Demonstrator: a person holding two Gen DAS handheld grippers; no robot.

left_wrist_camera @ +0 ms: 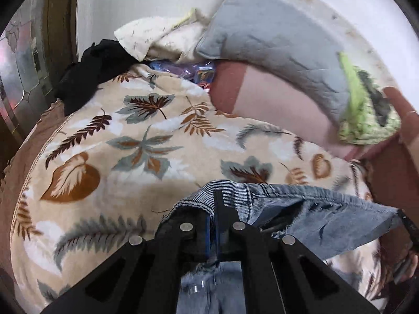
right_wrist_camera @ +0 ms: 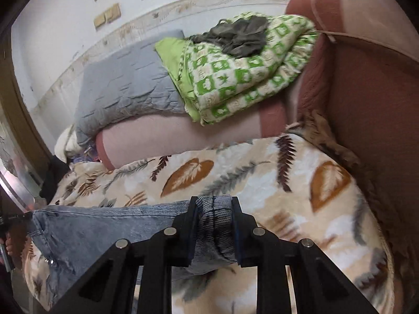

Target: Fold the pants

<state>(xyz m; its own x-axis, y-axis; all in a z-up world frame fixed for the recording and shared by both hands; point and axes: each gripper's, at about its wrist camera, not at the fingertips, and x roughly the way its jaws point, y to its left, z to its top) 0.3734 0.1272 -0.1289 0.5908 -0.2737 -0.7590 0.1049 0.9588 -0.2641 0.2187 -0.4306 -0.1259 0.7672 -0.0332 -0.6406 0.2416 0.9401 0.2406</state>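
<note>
Blue denim pants (left_wrist_camera: 309,217) hang stretched between both grippers above a leaf-print blanket (left_wrist_camera: 131,157). My left gripper (left_wrist_camera: 213,204) is shut on one end of the ribbed waistband, and the pants run off to the right. In the right wrist view my right gripper (right_wrist_camera: 213,206) is shut on the other bunched end of the waistband, and the pants (right_wrist_camera: 104,230) run off to the left over the blanket (right_wrist_camera: 288,183). The pant legs hang down below the grippers, mostly hidden.
A grey quilted pillow (left_wrist_camera: 275,34) and a green checked quilt (right_wrist_camera: 243,76) lie along the back wall on a reddish sofa (right_wrist_camera: 371,99). A black garment (left_wrist_camera: 91,70) and cream cloth (left_wrist_camera: 154,34) sit at the far left. A bare hand (left_wrist_camera: 408,125) shows at the right edge.
</note>
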